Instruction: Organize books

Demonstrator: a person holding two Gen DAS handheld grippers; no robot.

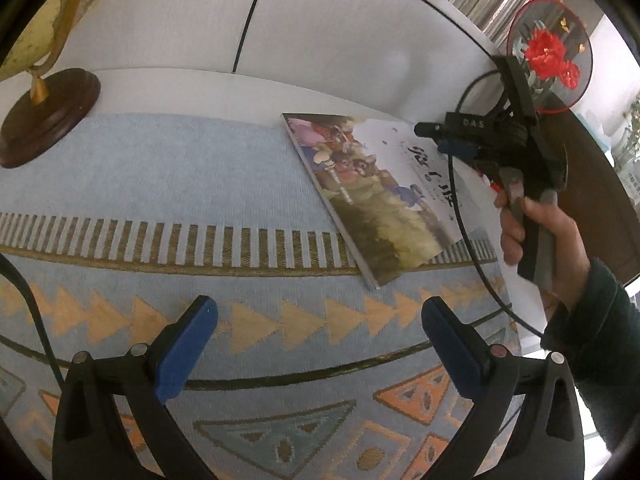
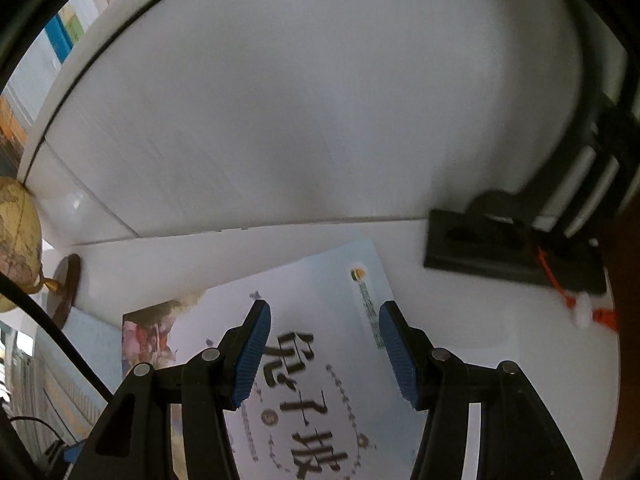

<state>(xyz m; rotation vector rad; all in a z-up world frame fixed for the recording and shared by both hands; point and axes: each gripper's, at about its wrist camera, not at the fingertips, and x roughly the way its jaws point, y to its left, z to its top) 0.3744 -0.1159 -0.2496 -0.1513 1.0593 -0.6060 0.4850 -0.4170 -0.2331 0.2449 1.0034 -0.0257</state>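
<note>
A: Where is the left wrist view looking from?
B: It is looking steeply down over the rug (image 1: 240,168), toward the white cabinet (image 1: 320,32).
A: And the right?
B: It is sitting closer, facing the same cabinet (image 2: 300,100). Both are catching the picture book (image 1: 360,184) (image 2: 144,332) and the globe (image 1: 32,36) (image 2: 16,236).

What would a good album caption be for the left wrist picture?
Open left gripper hovers over a patterned blue rug as the right gripper reaches an illustrated book.

A pale blue rug (image 1: 200,168) is patterned with orange triangles and brown stripes. 2 books are seen: one (image 2: 320,340) white-blue with black characters, one (image 1: 360,192) multicoloured. Blue pads (image 2: 256,352) are fitted to black grippers.
</note>
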